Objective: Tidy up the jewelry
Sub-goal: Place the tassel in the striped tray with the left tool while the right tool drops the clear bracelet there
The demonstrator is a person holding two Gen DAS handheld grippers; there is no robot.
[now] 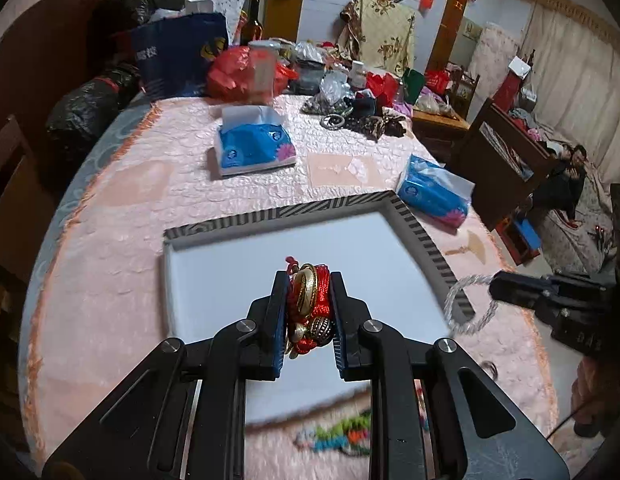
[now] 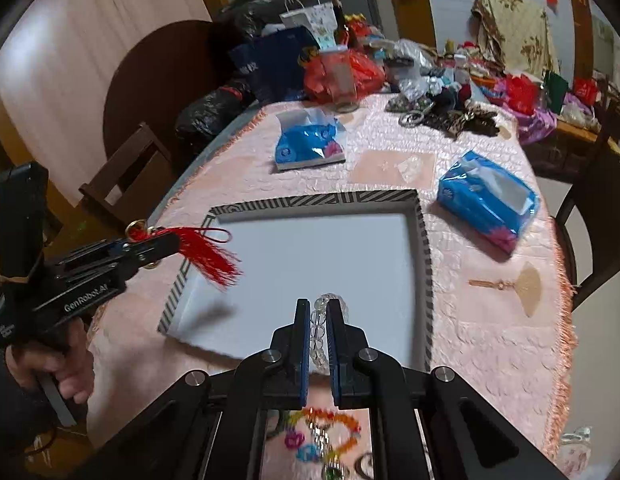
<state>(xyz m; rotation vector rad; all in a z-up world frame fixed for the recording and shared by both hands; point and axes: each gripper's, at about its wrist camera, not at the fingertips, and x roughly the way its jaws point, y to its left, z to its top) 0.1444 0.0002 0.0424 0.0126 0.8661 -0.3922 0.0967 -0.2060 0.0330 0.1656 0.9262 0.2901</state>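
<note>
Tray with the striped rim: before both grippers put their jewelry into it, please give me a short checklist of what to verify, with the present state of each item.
1. Left gripper grips the red tassel ornament: ok, pads press on it.
2. Right gripper grips the clear bead bracelet: ok, held between the pads.
3. Tray has free floor: ok, nothing lies inside.
4. Both grippers are above the tray: ok for the right; the left is at the tray's left rim, the tassel hanging over it.
5. Blue tissue packs are out of the way: ok, outside the rim.
6. Colourful jewelry beneath the grippers: cannot tell, blurred.
</note>
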